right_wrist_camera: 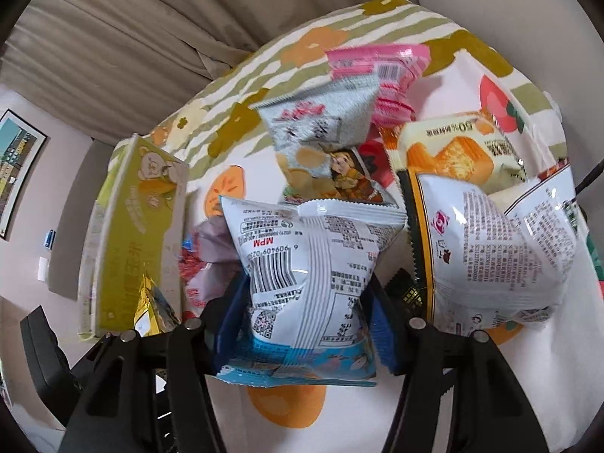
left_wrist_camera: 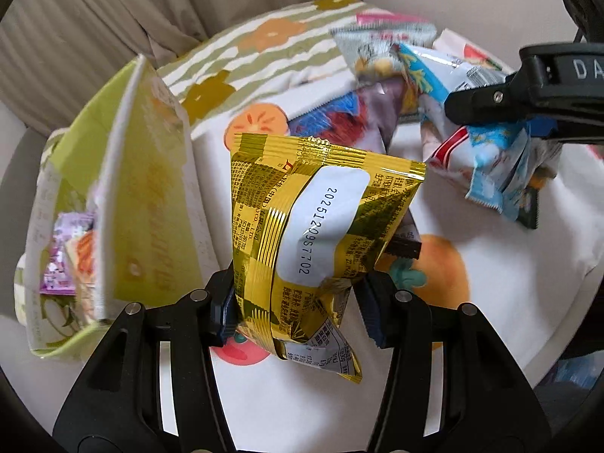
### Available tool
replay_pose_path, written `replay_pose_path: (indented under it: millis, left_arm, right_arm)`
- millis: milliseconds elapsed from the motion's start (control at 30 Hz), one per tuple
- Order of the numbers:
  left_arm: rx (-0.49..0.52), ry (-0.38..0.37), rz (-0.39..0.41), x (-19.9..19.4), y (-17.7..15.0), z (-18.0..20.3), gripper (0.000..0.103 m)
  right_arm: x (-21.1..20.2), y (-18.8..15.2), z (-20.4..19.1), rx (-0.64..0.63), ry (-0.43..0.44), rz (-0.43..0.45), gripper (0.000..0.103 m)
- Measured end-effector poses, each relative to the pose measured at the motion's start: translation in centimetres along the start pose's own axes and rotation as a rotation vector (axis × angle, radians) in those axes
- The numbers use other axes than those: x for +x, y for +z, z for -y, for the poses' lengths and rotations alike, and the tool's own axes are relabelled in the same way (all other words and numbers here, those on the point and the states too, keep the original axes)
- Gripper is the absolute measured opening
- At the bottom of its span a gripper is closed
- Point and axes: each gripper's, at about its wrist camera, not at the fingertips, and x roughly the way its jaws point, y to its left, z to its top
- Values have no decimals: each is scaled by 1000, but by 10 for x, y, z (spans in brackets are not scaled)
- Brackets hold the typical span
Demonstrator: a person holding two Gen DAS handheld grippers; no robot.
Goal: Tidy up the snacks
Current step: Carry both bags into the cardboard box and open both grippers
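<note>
My left gripper (left_wrist_camera: 298, 309) is shut on a gold snack packet (left_wrist_camera: 317, 234) and holds it above the table, just right of a green cardboard box (left_wrist_camera: 147, 204). The box holds a purple packet (left_wrist_camera: 66, 256) and others. My right gripper (right_wrist_camera: 302, 317) is shut on a white-and-blue snack packet (right_wrist_camera: 305, 271) with a barcode, held over the snack pile. The right gripper's body also shows in the left wrist view (left_wrist_camera: 528, 94), over the pile (left_wrist_camera: 434, 105). The green box shows at the left of the right wrist view (right_wrist_camera: 132, 234), with the gold packet (right_wrist_camera: 151, 309) beside it.
A round table with a fruit-print cloth (left_wrist_camera: 509, 264) carries the pile. In the right wrist view lie a large white packet (right_wrist_camera: 498, 249), an orange cake packet (right_wrist_camera: 449, 151), a pink packet (right_wrist_camera: 381, 68) and a chip packet (right_wrist_camera: 321, 132). Curtains hang behind.
</note>
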Motion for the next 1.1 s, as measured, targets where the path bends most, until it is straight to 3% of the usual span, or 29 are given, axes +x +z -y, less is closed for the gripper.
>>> replay_pose_path:
  millis: [333,667,900,1100]
  left_arm:
    - [-114,-13,109,-85,18,-38,48]
    - [-283,72,213,-143,34,-144,49]
    - [-397,134,138,-130,16,-231,49]
    - [-434,86,28,-91,-12,-278,49]
  right_arm:
    - [-50,13,-47,-107,39,71,55]
    - [-60,30,-150,-312,134,128,55]
    - [-26,29,-230,-434,182,97,55]
    - [14,25,-278,-481,181,62,55]
